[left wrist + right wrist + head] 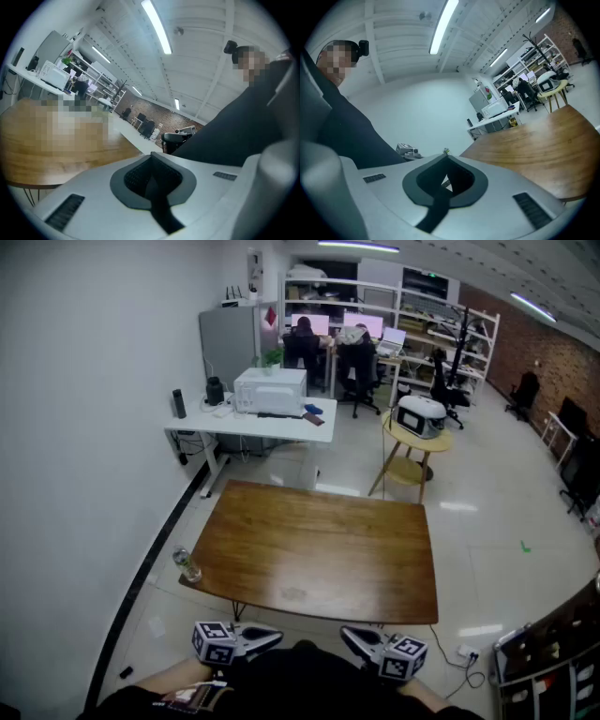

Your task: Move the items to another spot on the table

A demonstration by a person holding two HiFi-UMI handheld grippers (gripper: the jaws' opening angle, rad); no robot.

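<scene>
A white desk (272, 426) stands by the wall beyond, bearing a white boxy machine (270, 390) and a black bottle (178, 403). To its right, a round wooden side table (394, 431) carries a white appliance (420, 415). Farther back, two people (304, 341) sit at lit monitors (364, 324) beside shelves (427, 315).

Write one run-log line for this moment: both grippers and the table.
left gripper: shut, empty | right gripper: shut, empty | both: near body, short of wooden table | water bottle: at table's near-left corner
</scene>
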